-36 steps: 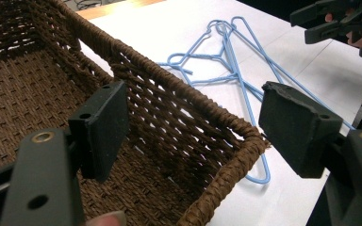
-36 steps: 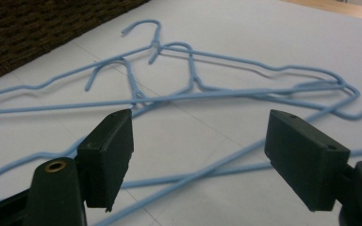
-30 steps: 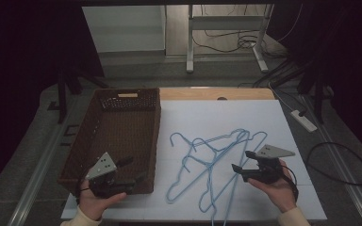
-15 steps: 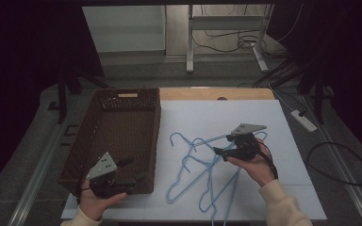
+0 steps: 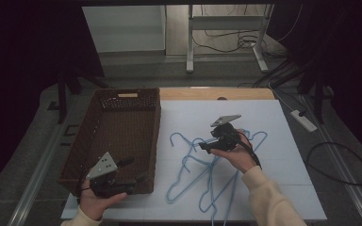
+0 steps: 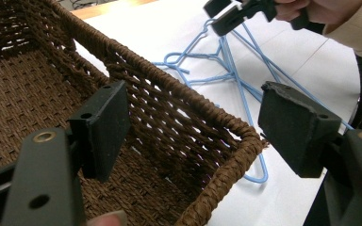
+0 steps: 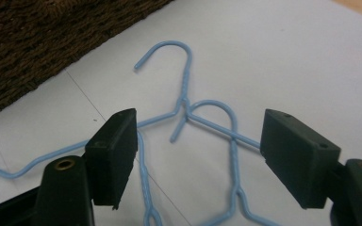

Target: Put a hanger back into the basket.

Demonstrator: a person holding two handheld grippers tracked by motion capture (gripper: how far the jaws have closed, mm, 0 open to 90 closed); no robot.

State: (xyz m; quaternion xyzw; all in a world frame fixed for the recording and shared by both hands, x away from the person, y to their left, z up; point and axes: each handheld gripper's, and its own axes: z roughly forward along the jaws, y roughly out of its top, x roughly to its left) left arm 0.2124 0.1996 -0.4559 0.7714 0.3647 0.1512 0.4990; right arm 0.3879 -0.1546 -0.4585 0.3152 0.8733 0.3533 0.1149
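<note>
We see the right gripper [image 5: 206,147] spread wide, empty, above the tangled light-blue wire hangers [image 7: 186,106] on the white tabletop [image 5: 283,141]. Our left gripper [image 5: 131,170], likewise released, hovers at the dark woven wicker basket's [image 5: 101,141] near right corner.

The basket [image 5: 122,136] is dark brown, with a woven, criss-cross pattern. The wire hangers [image 5: 202,172] are light blue. They lie on a white table top [image 5: 283,155] with a light wood edge at the far end. Both grippers, left [image 5: 128,172] and right [image 5: 201,147], are black with grey plates on top. The sleeve [image 5: 271,200] is cream.
</note>
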